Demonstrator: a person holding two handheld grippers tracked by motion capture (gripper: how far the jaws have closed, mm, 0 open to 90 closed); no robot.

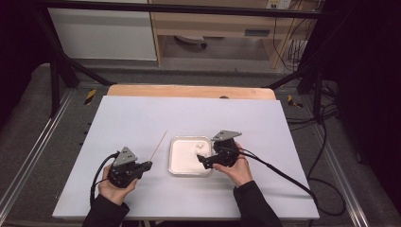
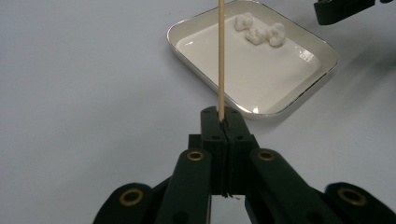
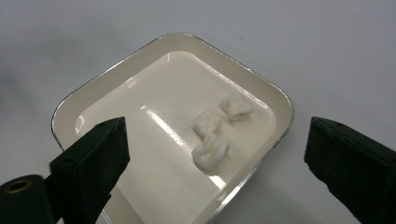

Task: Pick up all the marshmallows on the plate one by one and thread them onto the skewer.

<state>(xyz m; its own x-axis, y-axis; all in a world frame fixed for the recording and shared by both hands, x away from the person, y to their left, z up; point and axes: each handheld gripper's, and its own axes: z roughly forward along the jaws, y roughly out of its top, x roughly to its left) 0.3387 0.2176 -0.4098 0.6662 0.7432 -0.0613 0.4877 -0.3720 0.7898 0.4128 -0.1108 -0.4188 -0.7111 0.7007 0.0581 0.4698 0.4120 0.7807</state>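
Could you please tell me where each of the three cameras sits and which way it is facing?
High view: above the person's side, facing forward and down on the table; both forearms, left gripper and right gripper show.
Left gripper view: along its shut jaws, which pinch a wooden skewer, toward the tray.
Right gripper view: between its open jaws, down on the tray and the white pieces.
All three share the tray.
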